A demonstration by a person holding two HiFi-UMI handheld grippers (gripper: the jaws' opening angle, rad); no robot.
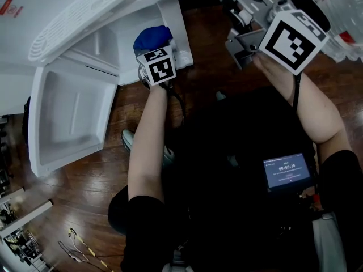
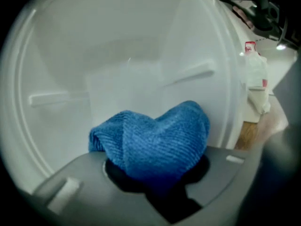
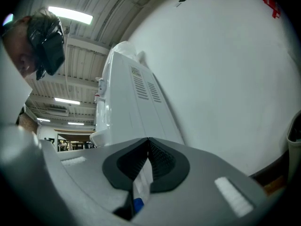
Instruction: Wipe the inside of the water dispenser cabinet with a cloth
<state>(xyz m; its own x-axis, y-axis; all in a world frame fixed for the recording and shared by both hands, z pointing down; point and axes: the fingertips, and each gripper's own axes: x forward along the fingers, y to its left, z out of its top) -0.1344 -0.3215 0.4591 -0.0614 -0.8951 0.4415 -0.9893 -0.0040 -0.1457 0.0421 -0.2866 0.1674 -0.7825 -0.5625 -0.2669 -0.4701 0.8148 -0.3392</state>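
Blue cloth (image 2: 155, 135) at the cabinet (image 2: 117, 55)
Low in the left gripper view, the left gripper (image 2: 155, 171) clamps the bunched cloth before the cabinet's white inner wall. The right gripper (image 3: 148, 147), lower centre of its view, is clenched, with 1 white dispenser (image 3: 127, 93) beyond.

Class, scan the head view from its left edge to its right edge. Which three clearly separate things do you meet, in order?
Open white cabinet door → blue cloth → right gripper's marker cube. The left gripper's cube overlaps the cloth, so it is left out.
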